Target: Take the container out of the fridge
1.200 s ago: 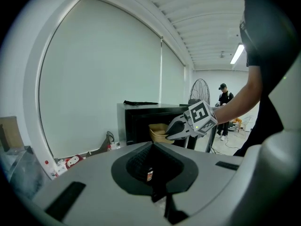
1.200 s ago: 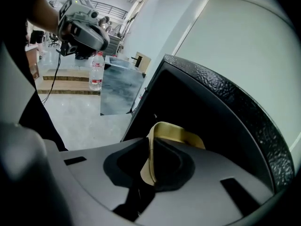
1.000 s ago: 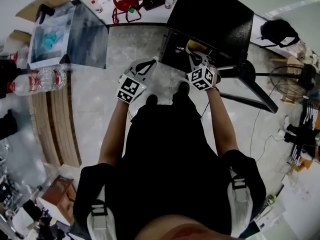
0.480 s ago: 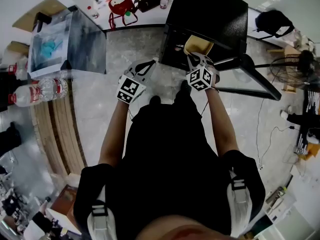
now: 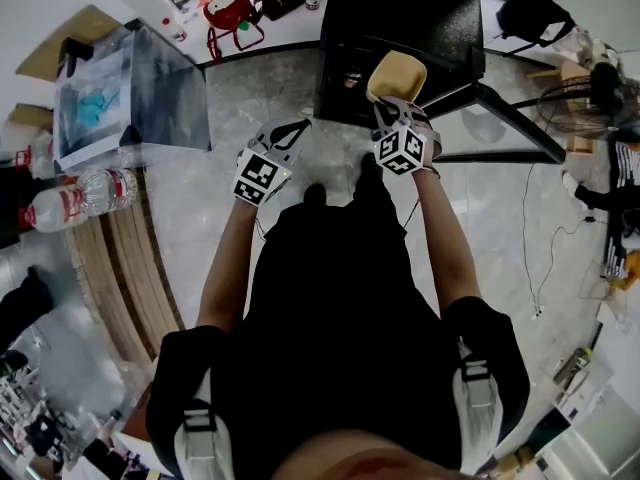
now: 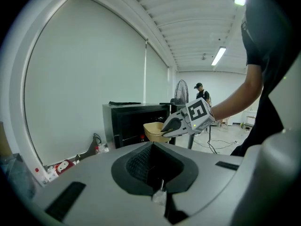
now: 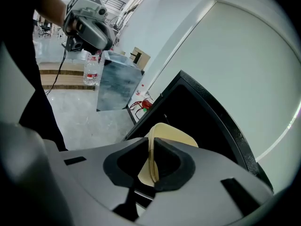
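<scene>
— Where is the container (image 5: 396,74)?
— At the open front of the black fridge (image 5: 400,13), on the far side, held off the floor (image 5: 250,78). It looks to be just outside the opening, though the head view is too steep to be sure.
— What holds it?
— The right gripper (image 7: 151,166). Its jaws pinch the tan rim edge-on, one pad on each side of the wall.
— And the left gripper (image 5: 292,128)?
— Left of the right one, near it but apart, over bare floor. Its jaws are pressed together, with nothing between them.
— Anything else about?
— A clear box (image 5: 135,93) far left, and a bottle (image 5: 75,190) nearer, also left.
</scene>
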{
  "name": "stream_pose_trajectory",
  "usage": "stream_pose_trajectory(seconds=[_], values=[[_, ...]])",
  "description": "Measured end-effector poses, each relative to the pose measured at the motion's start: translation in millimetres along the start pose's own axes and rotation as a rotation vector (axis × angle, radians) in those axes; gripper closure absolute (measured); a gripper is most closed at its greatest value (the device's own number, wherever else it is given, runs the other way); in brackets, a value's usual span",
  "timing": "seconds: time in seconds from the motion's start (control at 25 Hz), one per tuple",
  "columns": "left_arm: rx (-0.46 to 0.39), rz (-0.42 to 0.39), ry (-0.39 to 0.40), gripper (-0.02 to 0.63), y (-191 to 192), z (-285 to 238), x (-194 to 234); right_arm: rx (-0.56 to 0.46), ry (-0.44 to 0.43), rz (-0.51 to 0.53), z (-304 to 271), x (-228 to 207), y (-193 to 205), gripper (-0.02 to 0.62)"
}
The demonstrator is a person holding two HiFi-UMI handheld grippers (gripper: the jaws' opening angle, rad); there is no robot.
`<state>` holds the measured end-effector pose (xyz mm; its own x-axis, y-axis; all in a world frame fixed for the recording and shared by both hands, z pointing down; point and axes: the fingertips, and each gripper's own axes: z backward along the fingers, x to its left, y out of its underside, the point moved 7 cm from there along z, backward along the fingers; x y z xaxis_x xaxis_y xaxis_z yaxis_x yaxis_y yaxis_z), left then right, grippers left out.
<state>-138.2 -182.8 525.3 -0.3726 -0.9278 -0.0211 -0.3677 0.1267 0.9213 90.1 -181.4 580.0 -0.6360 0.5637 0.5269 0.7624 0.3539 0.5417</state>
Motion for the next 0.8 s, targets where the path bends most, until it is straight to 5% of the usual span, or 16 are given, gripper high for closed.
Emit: stream_pose_trajectory(seconds=[0.4,0.8], values=[[-0.014,0.003,-0.029,0.588,-7.1,4.2,-43.1,-0.022,-0.004,-0.002,38.1,13.5,19.7,0.558],[-0.014,0.031,-0.071,0.588,-21.1,-9.7,-136.6,-0.081,-0.054,0.049,94.8,21.8,53.7,0.560]])
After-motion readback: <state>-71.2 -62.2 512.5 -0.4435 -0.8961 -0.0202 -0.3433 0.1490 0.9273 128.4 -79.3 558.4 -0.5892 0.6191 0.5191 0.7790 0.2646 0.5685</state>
